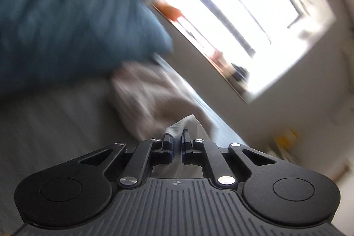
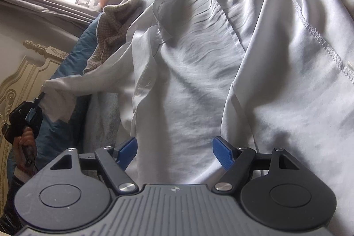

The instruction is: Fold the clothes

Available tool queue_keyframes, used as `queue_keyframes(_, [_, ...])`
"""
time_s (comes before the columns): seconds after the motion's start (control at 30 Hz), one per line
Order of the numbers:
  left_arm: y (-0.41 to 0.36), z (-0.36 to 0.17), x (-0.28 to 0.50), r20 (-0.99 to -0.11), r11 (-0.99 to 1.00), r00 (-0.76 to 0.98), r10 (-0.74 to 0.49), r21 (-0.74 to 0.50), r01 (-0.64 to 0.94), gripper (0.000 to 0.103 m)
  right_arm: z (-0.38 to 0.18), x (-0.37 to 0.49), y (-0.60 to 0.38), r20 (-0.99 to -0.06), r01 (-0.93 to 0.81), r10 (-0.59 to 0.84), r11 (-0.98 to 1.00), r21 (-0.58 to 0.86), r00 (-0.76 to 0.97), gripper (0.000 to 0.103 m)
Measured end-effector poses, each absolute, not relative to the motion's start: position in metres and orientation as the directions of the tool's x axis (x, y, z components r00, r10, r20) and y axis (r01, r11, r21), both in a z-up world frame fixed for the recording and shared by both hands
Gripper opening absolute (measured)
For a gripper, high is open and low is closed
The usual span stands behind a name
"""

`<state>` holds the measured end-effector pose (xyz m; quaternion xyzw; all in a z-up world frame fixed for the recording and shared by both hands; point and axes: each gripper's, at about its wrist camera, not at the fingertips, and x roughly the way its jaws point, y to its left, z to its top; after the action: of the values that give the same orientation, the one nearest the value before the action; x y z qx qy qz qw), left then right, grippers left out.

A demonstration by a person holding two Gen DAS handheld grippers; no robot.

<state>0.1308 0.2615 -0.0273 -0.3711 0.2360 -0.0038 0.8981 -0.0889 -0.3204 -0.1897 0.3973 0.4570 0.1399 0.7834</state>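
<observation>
A pale grey shirt (image 2: 199, 63) lies crumpled across the bed and fills most of the right wrist view. My right gripper (image 2: 174, 153) hangs just over it, open, its blue pads (image 2: 222, 155) spread wide with shirt cloth between them. One sleeve (image 2: 73, 83) stretches away to the left, where my left gripper (image 2: 28, 114) holds its end, a hand under it. In the blurred left wrist view my left gripper (image 1: 176, 143) is shut on a fold of that pale cloth (image 1: 177, 126).
A beige patterned garment (image 2: 112, 21) lies bunched behind the shirt, blurred as a beige garment (image 1: 150, 101) in the left view. A blue pillow (image 1: 66, 14) and a cream carved headboard (image 2: 20, 74) stand at the bed's head. A bright window (image 1: 239, 17) is beyond.
</observation>
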Motion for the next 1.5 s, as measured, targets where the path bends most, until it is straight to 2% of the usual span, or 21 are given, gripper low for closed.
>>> queue_keyframes(0.03, [0.270,-0.037,0.143,-0.473,0.721,0.868,-0.151,-0.653,-0.231,0.038,-0.190,-0.089,-0.320,-0.606,0.144,0.582,0.646,0.750,0.543,0.078])
queue_keyframes(0.07, [0.274,-0.049,0.149,-0.519,0.709,0.843,-0.138,-0.647,-0.282,0.055,-0.191,-0.088,-0.320,-0.606,0.144,0.582,0.646,0.749,0.543,0.078])
queue_keyframes(0.17, [0.281,-0.089,0.157,-0.643,0.658,0.755,-0.129,-0.625,-0.420,0.056,-0.191,-0.087,-0.318,-0.607,0.142,0.580,0.650,0.747,0.543,0.078])
queue_keyframes(0.2, [0.282,-0.101,0.155,-0.659,0.644,0.740,-0.133,-0.625,-0.441,0.056,-0.191,-0.086,-0.318,-0.608,0.141,0.580,0.651,0.746,0.543,0.078])
queue_keyframes(0.33, [0.278,-0.127,0.142,-0.671,0.616,0.718,-0.184,-0.649,-0.447,0.058,-0.192,-0.086,-0.318,-0.606,0.140,0.580,0.649,0.747,0.544,0.078])
queue_keyframes(0.47, [0.277,-0.120,0.135,-0.684,0.673,0.699,-0.208,-0.619,-0.404,0.062,-0.193,-0.085,-0.319,-0.602,0.138,0.582,0.647,0.750,0.547,0.078])
queue_keyframes(0.6, [0.263,-0.093,0.114,-0.667,0.756,0.714,-0.212,-0.575,-0.313,0.066,-0.194,-0.085,-0.319,-0.597,0.139,0.583,0.642,0.754,0.551,0.078])
queue_keyframes(0.67, [0.251,-0.081,0.098,-0.655,0.794,0.716,-0.242,-0.558,-0.243,0.068,-0.194,-0.086,-0.320,-0.593,0.141,0.584,0.636,0.758,0.554,0.078])
queue_keyframes(0.87, [0.189,-0.052,0.049,-0.691,0.895,0.623,-0.367,-0.444,0.034,0.068,-0.195,-0.084,-0.324,-0.578,0.159,0.590,0.609,0.777,0.564,0.078])
queue_keyframes(1.1, [0.125,-0.073,0.004,-0.725,0.887,0.511,-0.462,-0.383,0.258,0.068,-0.187,-0.058,-0.331,-0.529,0.156,0.608,0.557,0.815,0.592,0.077])
queue_keyframes(1.23, [0.088,-0.087,-0.020,-0.747,0.855,0.438,-0.501,-0.350,0.382,0.068,-0.164,-0.009,-0.328,-0.527,0.082,0.568,0.627,0.774,0.632,0.075])
queue_keyframes(1.5, [0.025,-0.111,-0.061,-0.787,0.758,0.309,-0.535,-0.285,0.586,0.068,-0.155,0.086,-0.306,-0.624,0.024,0.448,0.800,0.599,0.640,0.072])
